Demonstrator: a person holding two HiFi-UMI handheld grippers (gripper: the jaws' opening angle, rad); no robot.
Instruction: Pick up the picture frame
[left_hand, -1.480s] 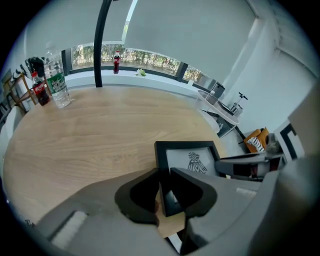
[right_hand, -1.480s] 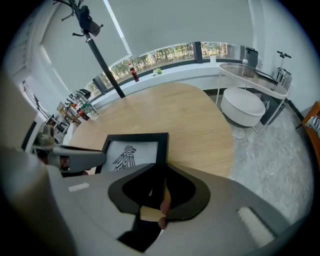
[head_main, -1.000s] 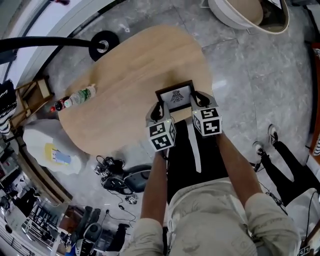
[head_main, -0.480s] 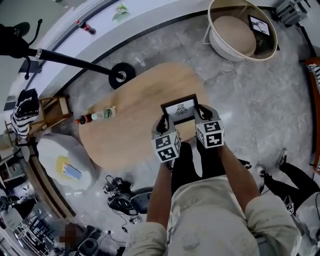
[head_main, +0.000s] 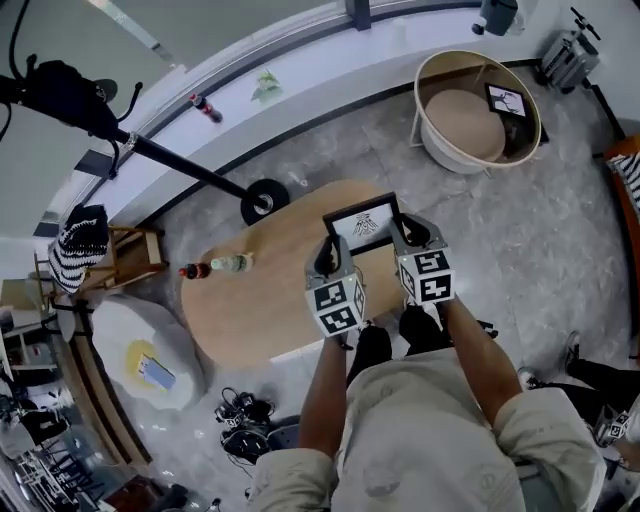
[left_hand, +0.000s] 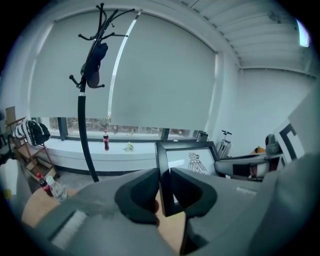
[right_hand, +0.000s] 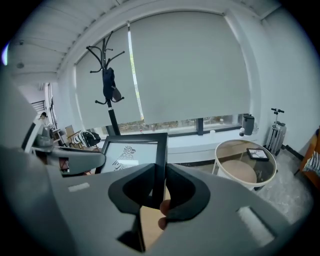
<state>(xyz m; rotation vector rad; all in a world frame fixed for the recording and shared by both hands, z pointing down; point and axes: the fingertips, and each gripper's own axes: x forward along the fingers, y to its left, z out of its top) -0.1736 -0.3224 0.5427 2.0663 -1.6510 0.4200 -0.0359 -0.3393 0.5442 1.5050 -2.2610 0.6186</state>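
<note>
The picture frame (head_main: 364, 223), black-edged with a white print of a dark bird figure, hangs in the air above the oval wooden table (head_main: 262, 310). My left gripper (head_main: 325, 252) is shut on its left edge and my right gripper (head_main: 409, 234) on its right edge. In the left gripper view the frame's (left_hand: 186, 157) black edge stands between the pads of the left gripper (left_hand: 164, 186). The right gripper view shows the frame (right_hand: 134, 152) from the other side, its edge clamped by the right gripper (right_hand: 160, 187).
A plastic bottle (head_main: 218, 266) lies on the table's left part. A coat stand (head_main: 190, 170) rises from a round base behind the table. A round basket table (head_main: 478, 108) with a small framed picture stands at the upper right. Cables and clutter lie at the lower left.
Both grippers have risen with the frame, lifting it off the table. The table and floor now look farther away and smaller in the head view.
</note>
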